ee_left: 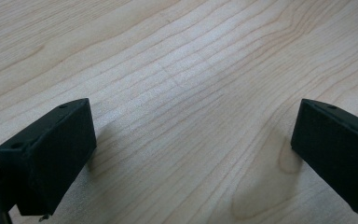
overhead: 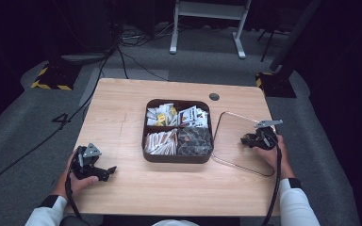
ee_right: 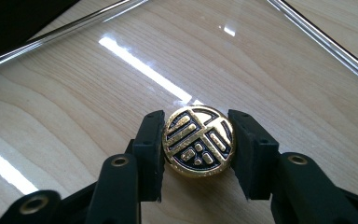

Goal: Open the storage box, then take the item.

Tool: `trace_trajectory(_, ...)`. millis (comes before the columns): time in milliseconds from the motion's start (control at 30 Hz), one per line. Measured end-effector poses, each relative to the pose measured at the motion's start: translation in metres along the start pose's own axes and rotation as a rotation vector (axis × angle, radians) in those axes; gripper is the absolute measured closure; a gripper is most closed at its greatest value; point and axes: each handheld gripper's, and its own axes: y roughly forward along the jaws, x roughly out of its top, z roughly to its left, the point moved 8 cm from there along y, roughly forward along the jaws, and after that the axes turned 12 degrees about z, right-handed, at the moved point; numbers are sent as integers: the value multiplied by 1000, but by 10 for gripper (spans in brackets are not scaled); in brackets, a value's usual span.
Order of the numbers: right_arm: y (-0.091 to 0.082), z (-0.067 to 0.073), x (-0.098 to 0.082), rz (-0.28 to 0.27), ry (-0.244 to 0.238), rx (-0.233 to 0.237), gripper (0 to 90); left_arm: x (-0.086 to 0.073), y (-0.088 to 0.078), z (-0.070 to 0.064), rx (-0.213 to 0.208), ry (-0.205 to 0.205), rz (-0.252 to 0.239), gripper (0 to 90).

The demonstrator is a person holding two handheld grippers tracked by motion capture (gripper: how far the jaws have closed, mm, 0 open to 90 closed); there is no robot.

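I have a round gold-and-black coin-shaped piece (ee_right: 198, 141) pinched between the jaws of my right gripper (ee_right: 198, 144), pads pressing on its opposite edges so its patterned face looks up at the camera. It sits over the clear glass tray (overhead: 226, 123), low above or on the glass, I cannot tell which; I judge this is where the piece is meant to go, since the tray lies just beside the brown divided box (overhead: 151, 157) that holds the sorted packets and dark pieces. The edge grip keeps the flat face level for setting it down. In the high view my right hand (overhead: 269, 151) reaches in from the near right, gripper pointing left toward the box. My left gripper (overhead: 93, 165) rests on the worktop (overhead: 122, 122) at the near left, well apart from the box, jaws spread wide with only bare wood between them, parked out of the way.
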Motion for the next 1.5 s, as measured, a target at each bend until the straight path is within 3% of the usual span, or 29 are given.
trace_trajectory(133, -9, -2, 4, -56, 43, 14, 498, 0, 0, 0, -2, 0, 0, 1)
trace_trajectory(333, -10, -7, 1, -61, 75, 4, 373, 0, 0, 0, -2, 1, 0, 1)
trace_trajectory(533, -14, -7, 3, -85, 88, -3, 306, 0, 0, 0, -3, 1, 0, 1)
trace_trajectory(1100, -40, 16, 28, -179, 18, -19, 293, 0, 0, 0, -1, 1, -2, 1)
trace_trajectory(1500, -53, 39, 63, -230, -55, -5, 315, 0, 0, 0, -2, 3, 0, 2)
